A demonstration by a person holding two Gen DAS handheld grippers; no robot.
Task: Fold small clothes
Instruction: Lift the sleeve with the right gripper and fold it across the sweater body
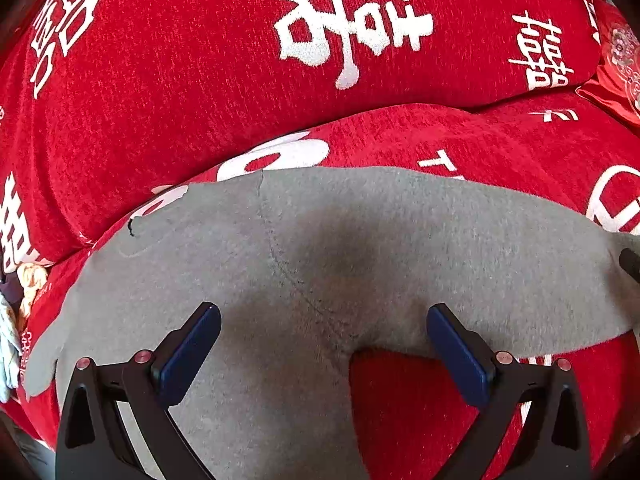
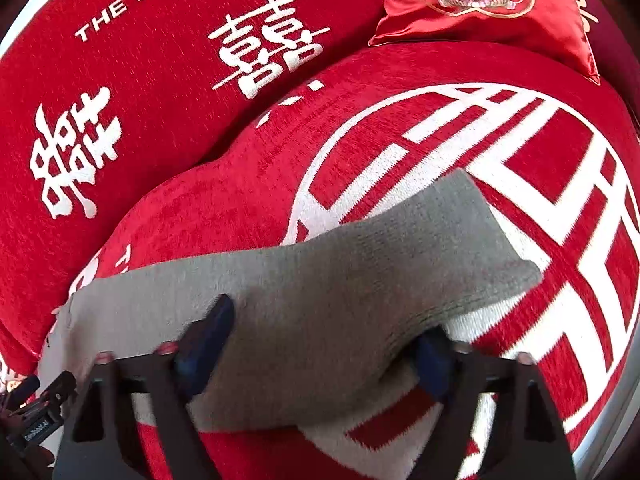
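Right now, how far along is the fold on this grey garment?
Early. Done: the grey garment lies spread on the red sofa cover. In hand: left gripper open above it, right gripper open around one leg. Left: no fold is visible yet, so all of it.

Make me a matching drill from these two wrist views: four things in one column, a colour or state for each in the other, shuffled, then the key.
Things:
1. grey garment
2. left claw
3. satin cushion
4. sofa cover

States:
A. shiny red with floral embroidery, lying at the back of the seat
B. open, hovering over the cloth
C. spread out on the seat
D. red chenille with white characters

Pairs: 1-C, 2-B, 3-A, 4-D
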